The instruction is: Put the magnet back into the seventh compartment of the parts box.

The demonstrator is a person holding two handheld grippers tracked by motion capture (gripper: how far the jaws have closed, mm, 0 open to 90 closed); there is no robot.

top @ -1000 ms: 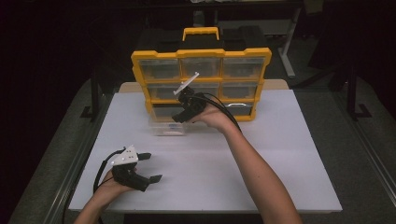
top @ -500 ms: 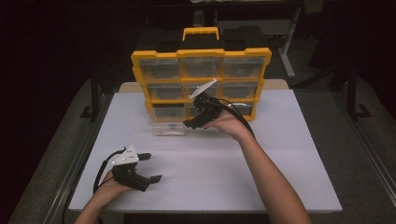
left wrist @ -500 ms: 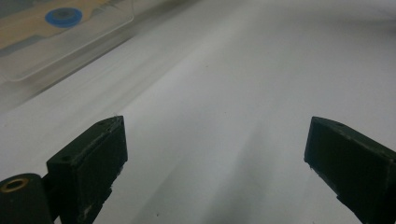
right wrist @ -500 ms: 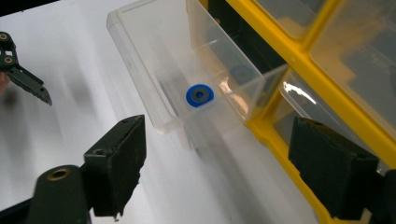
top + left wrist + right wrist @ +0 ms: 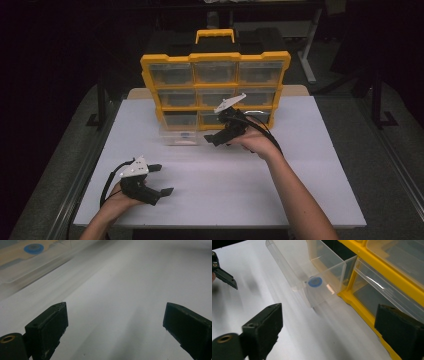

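Clear plastic drawer (image 5: 312, 277) lies beside the yellow organizer (image 5: 215, 90); both claws gape empty.

The yellow plastic organiser with clear drawers (image 5: 215, 57) has its lower middle drawers partly hidden behind the right gripper (image 5: 216, 140) and the person's hand in the high view; in the right gripper view its frame (image 5: 372, 315) is cut off by the top and right edges. What lies inside its drawers is too dim to tell. In the left gripper view the pulled-out clear plastic drawer with a small blue disc (image 5: 30, 260) is blurred and cropped at the top left corner
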